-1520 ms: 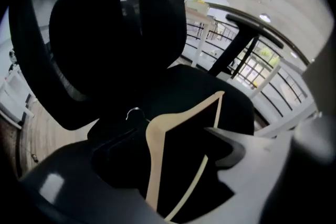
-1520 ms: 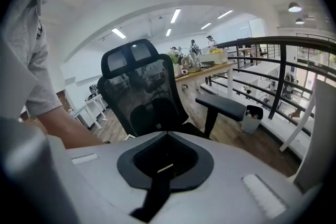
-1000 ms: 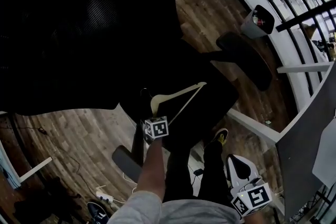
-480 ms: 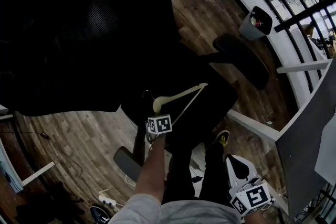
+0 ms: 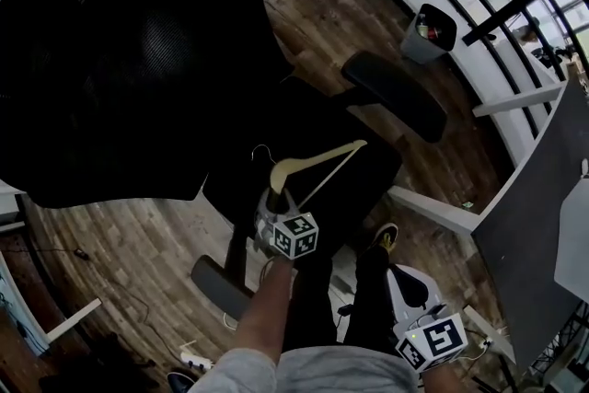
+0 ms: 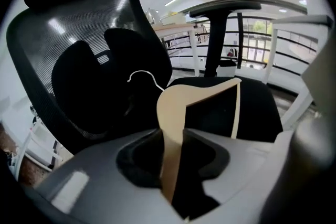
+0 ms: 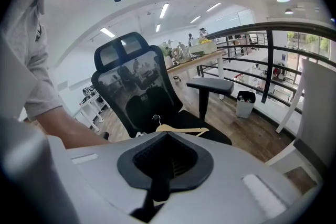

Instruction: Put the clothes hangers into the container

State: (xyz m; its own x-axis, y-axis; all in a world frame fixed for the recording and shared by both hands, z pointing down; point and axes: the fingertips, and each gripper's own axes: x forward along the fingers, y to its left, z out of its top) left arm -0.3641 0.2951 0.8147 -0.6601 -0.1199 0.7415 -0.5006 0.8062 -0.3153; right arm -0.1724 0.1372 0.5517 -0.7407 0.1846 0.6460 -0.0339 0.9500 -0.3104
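Nearest you, your right gripper (image 7: 159, 186) sits low beside your legs. Its jaws are together with nothing between them, so it has no part in the work just now.

A little further out, at the end of your forearm (image 5: 267, 308), your left gripper (image 6: 170, 161) has just been closing, and its jaws are now clamped on one shoulder end of the pale wooden hanger (image 6: 181, 105). The flat wood stands edge-on between the pads. The rest of the hanger reaches away from you, its wire hook at the far upper left and its thin lower bar on the right.

The hanger is out over the black chair seat (image 5: 363, 181), with the mesh backrest (image 5: 120, 60) rising behind it and one padded armrest (image 5: 396, 95) off to the side. This is the only hanger you can see in any view.

Beyond the chair, across the wooden floor (image 5: 138, 235), a small grey bin (image 5: 426, 32) stands by the black railing (image 5: 525, 9). It is too small in the pictures to tell whether it is the container meant, and it already seems to hold something that is not a hanger.

By that reading you are at the start of the task. One hanger is gripped and none shows in any container. You have yet to carry this one clear of the chair, find the container, and lower the hanger in before letting go.
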